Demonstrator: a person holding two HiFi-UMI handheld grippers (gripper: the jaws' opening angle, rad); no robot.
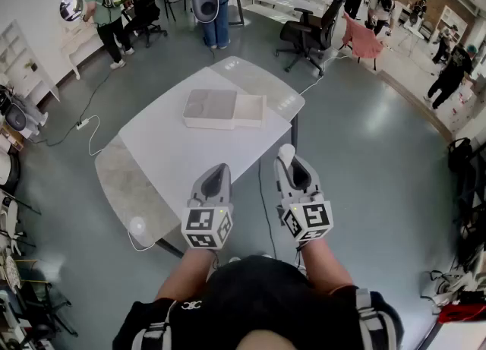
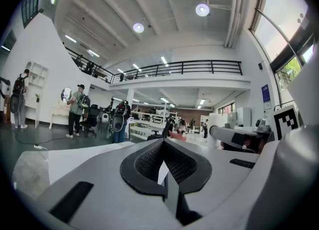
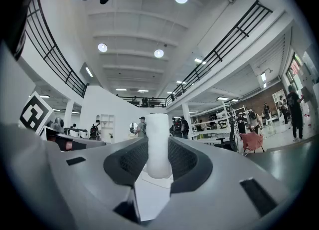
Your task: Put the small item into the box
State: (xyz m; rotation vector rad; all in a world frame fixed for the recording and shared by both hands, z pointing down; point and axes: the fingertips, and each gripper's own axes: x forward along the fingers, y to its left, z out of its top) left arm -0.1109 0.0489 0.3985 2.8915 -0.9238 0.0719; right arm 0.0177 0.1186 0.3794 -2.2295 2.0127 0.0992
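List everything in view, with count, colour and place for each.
table: one, white with grey marbled ends, in the middle of the floor.
box: one, pale beige, flat, on the table's far half.
small item: one, white, rounded, upright between the right tongs' pads.
office chairs: two seen, black, beyond the table.
cable: one, white, on the floor left of the table.
people: several, standing along the room's far side.
left tongs: one, grey, shut and empty, over the table's near edge.
right tongs: one, grey, shut on the small item, beside the left tongs.
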